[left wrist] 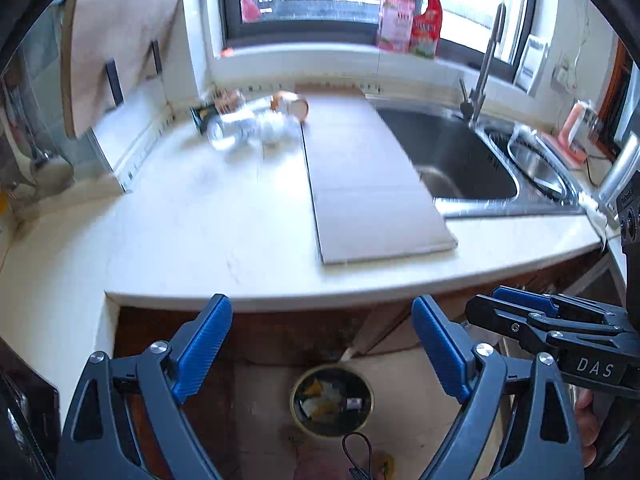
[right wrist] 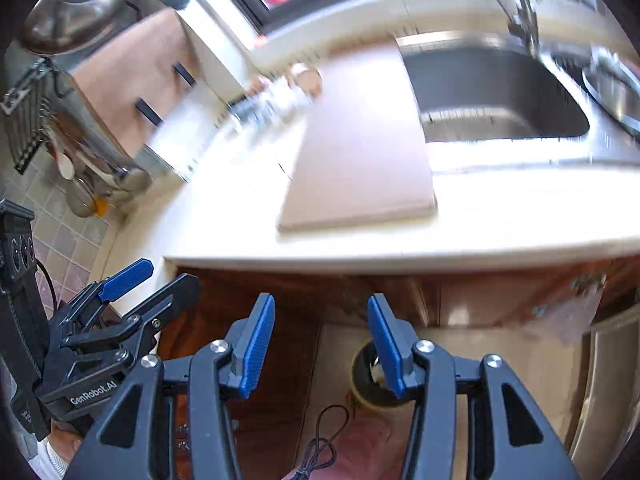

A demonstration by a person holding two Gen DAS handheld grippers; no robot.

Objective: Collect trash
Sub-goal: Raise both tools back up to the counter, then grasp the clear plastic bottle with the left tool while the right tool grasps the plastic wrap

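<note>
Left claw (left wrist: 322,344), right claw (right wrist: 321,344): both spread, empty, poised above round dark floor bin (left wrist: 332,400); crumpled clear plastic bottle (left wrist: 240,128) at 11 o'clock on white counter (left wrist: 200,220), awaiting collection.

A: From where do both wrist views look?
B: From in front of the pale stone countertop (left wrist: 192,224) (right wrist: 500,216), above its edge, facing the window.
A: What's shared?
B: Countertop, steel sink (left wrist: 452,156) (right wrist: 492,96), and round floor bin (left wrist: 332,400) (right wrist: 366,384) below.
</note>
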